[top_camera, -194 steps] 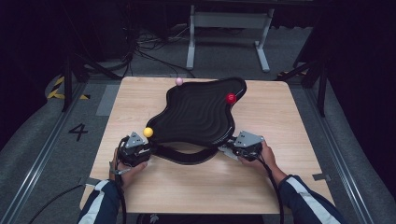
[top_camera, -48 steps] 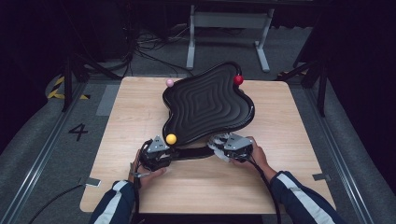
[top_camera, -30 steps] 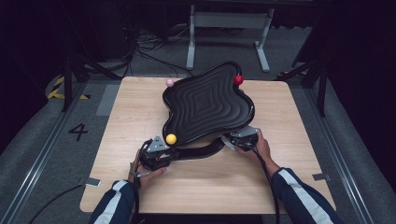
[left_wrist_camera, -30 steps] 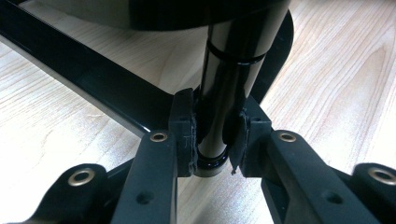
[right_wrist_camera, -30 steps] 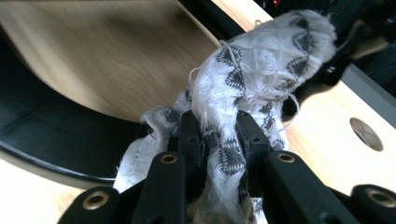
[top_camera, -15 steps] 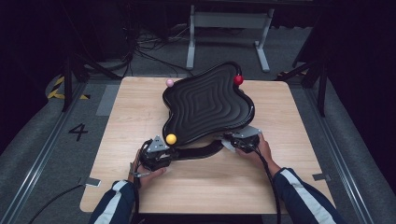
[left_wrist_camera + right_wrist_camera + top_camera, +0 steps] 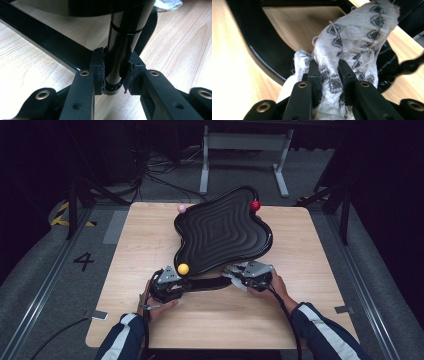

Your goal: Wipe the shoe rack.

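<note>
A black wavy tray (image 7: 220, 230) with ridged rings stands tilted on the wooden table (image 7: 310, 250). Its corners carry a yellow ball (image 7: 183, 268), a pink ball (image 7: 181, 208) and a red ball (image 7: 255, 205). My left gripper (image 7: 174, 280) sits under the yellow ball. In the left gripper view, this gripper (image 7: 115, 75) is shut on a glossy black post (image 7: 122, 42) of the tray. My right gripper (image 7: 240, 277) is at the tray's near edge, shut (image 7: 329, 72) on a white cloth with a black pattern (image 7: 354, 35).
A flat black base bar (image 7: 207, 284) runs between the two grippers on the table. Behind the table stand a grey metal frame (image 7: 245, 142) and loose cables on the floor. A "4" (image 7: 83, 261) is marked on the floor at the left.
Since the earliest frame the tray has swung round and the left gripper with the yellow-ball corner has shifted right. Over the last second the right gripper with the cloth has barely moved.
</note>
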### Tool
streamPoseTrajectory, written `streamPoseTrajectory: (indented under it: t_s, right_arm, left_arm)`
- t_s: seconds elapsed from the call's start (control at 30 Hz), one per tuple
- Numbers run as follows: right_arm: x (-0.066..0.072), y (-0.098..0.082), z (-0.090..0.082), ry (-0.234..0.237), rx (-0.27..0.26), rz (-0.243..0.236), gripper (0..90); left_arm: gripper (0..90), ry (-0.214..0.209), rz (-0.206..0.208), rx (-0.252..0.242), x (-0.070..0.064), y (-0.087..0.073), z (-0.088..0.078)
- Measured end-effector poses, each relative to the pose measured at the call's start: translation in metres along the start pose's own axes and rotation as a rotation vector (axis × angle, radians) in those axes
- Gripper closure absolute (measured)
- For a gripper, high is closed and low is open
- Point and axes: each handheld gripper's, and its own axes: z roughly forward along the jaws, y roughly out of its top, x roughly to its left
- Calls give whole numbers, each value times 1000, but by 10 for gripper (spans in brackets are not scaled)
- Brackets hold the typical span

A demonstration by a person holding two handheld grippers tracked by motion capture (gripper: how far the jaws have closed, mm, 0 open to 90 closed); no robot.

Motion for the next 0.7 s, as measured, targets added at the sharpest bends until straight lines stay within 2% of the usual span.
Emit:
streamPoseTrajectory:
  t_s: [0.3,0.4,0.43,0.53,0.7]
  right_arm:
    - [22,12,4,43,-27,-71,762]
    - [30,17,8,58,-36,-82,762]
    - [32,18,8,67,-39,-80,762]
    - [38,22,9,88,-43,-92,762]
    - [43,24,10,106,-45,-98,761]
  left_arm:
    - [724,1,2,-1,0,0,0]
    - [723,5,-8,4,1,1,0]
    - [721,1,-27,-3,-1,2,2]
    - [727,14,1,-4,-8,5,8]
    - [728,-2,16,2,-19,9,13]
